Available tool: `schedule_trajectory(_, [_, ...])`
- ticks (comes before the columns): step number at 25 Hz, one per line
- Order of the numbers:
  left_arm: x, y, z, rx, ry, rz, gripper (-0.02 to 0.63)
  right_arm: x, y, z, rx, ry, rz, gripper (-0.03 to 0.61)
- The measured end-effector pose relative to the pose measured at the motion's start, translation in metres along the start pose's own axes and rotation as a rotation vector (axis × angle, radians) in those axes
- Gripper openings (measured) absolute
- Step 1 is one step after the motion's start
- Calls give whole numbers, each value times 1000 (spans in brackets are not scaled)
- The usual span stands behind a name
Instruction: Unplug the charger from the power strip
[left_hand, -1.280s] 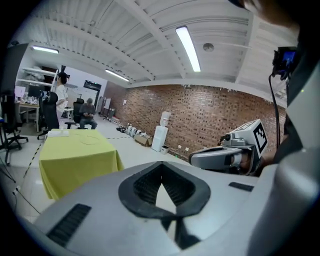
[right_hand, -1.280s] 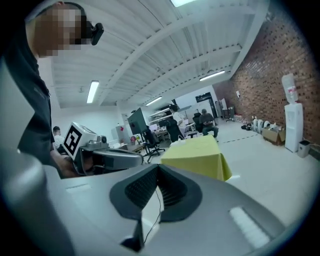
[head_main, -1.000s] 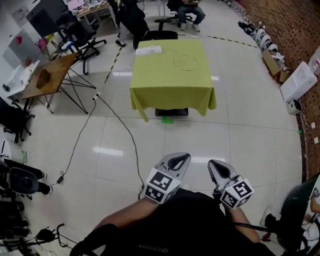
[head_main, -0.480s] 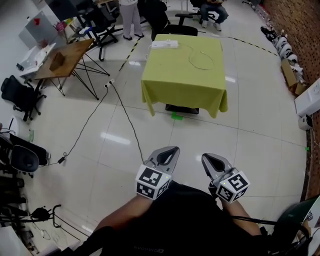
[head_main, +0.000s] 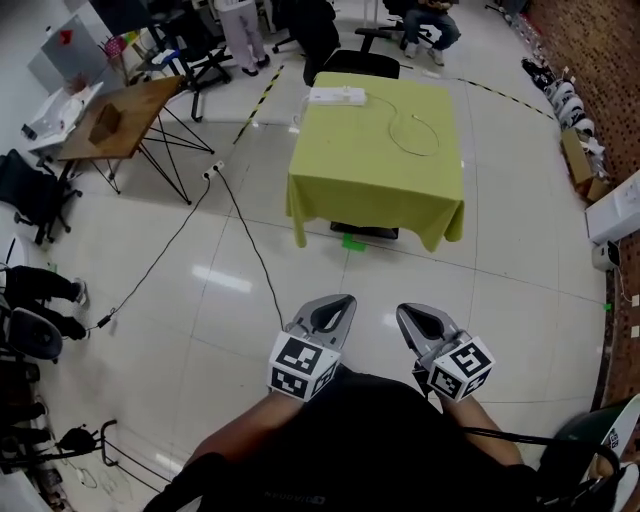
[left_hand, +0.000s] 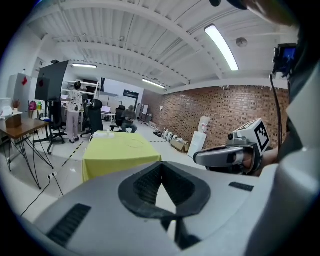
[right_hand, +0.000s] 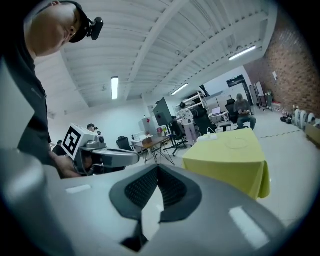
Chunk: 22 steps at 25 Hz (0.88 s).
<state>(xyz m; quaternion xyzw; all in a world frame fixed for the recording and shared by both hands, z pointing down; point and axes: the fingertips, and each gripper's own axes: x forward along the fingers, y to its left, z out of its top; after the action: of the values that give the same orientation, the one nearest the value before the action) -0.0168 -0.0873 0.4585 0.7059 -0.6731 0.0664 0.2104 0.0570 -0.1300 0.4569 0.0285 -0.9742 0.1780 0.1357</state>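
A white power strip (head_main: 337, 96) lies at the far left corner of a table with a yellow-green cloth (head_main: 375, 180). A thin white cable (head_main: 420, 135) loops across the cloth from it. The charger itself is too small to pick out. Both grippers are held close to my body, well short of the table, over bare floor. My left gripper (head_main: 340, 300) is shut and empty; its own view shows the tips (left_hand: 161, 167) meeting and the table (left_hand: 117, 150) far ahead. My right gripper (head_main: 408, 312) is also shut with nothing in it (right_hand: 159, 170).
A black floor cable (head_main: 250, 240) runs from a floor socket (head_main: 212, 172) toward me. A wooden folding table (head_main: 110, 125) and office chairs stand at the left. A black chair (head_main: 365, 62) sits behind the table; people are further back. Boxes line the brick wall (head_main: 590, 150).
The table has come nearer and slid right in the head view as I walk toward it. Both grippers travel along with me, still shut and side by side.
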Motion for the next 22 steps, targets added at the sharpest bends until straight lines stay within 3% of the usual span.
schedule_trajectory(9, [3,110,49,17,-48,-57,6,110,4,54,-33,-2,-51,3])
schedule_trajectory(22, [-18,236,48,-37,-39,-44,6,228,25,73,-57,43,-49,3])
